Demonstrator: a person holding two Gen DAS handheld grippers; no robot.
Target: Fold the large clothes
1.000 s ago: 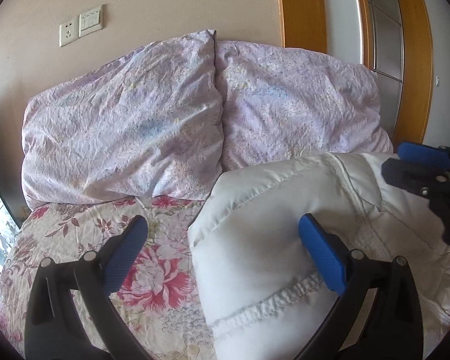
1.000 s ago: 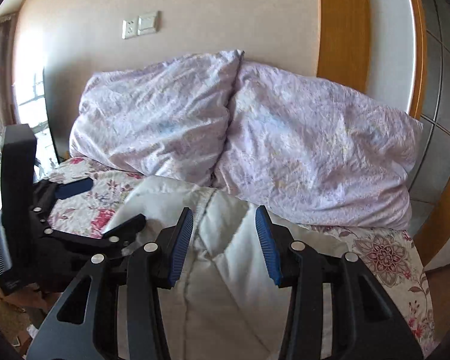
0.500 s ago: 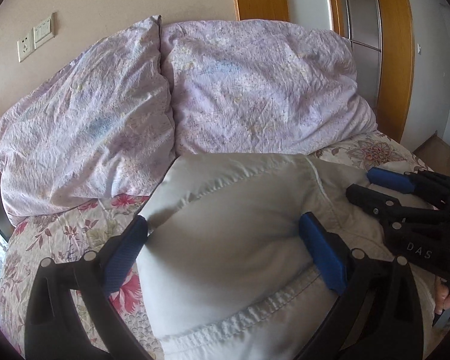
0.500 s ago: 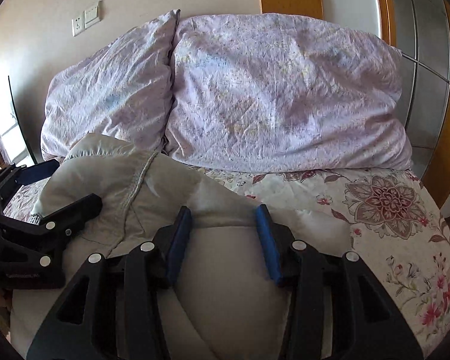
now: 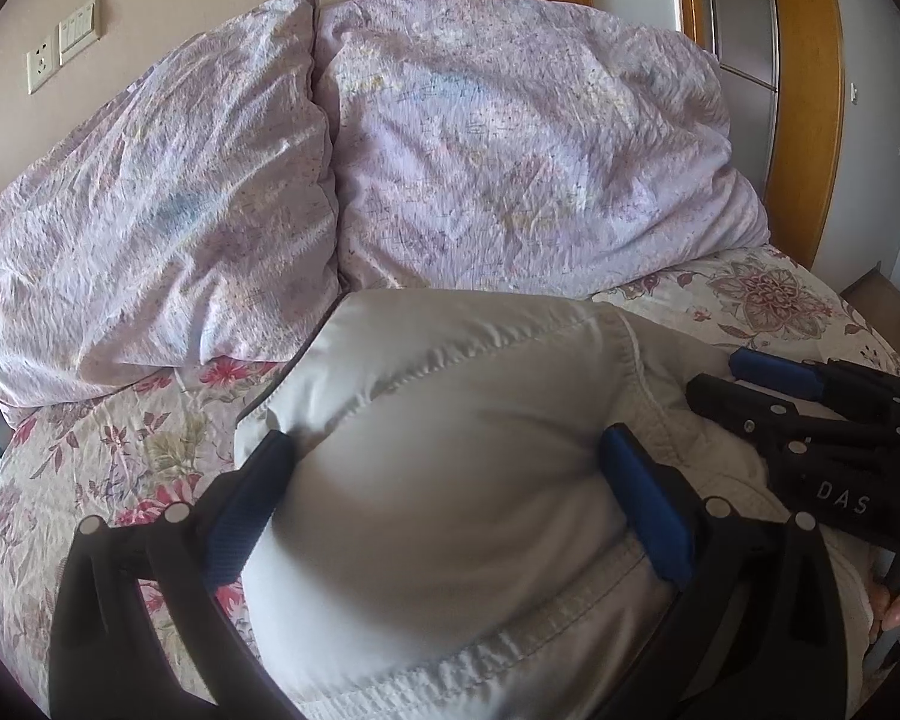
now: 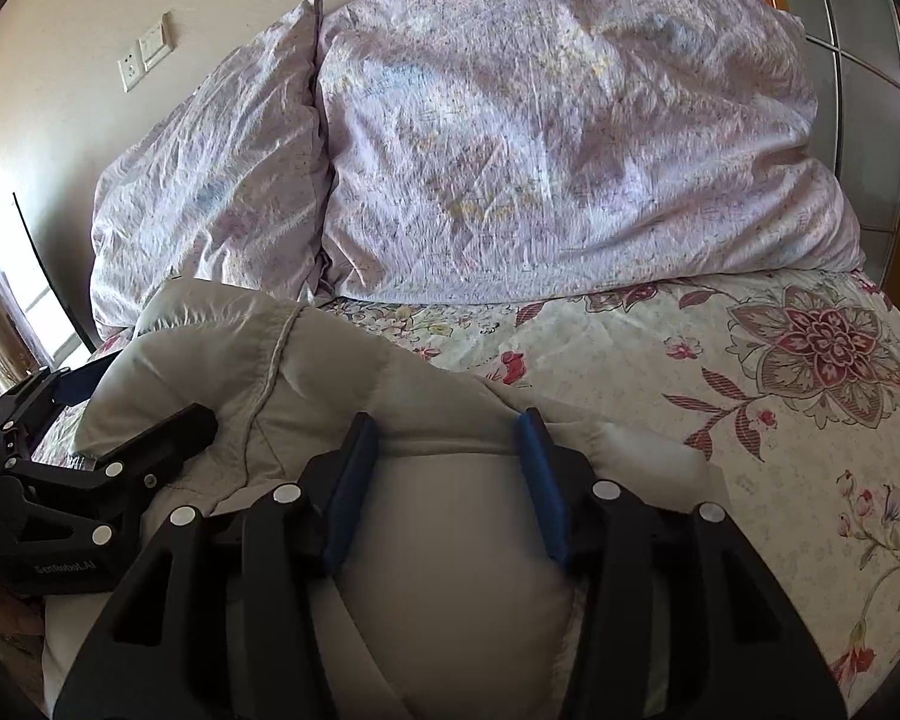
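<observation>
Risk of slippage is the chief finding. The white padded jacket (image 5: pixel 450 480) lies bunched on the flowered bed (image 6: pixel 780 420), just before two lilac pillows (image 5: pixel 510 150). The left tongs (image 5: pixel 444 492) stand wide with a thick roll of the jacket bulging between the blue pads, which press its sides; I judge it gripped. The right tongs (image 6: pixel 447 480) pinch a narrower fold, though their jaws have just been opening, with fabric still between them. Slick, puffy fill may spring out of either hold, and a fold would then collapse. The two tools sit close together, so a clash is possible. Containers: none in view, so no contents to report.
</observation>
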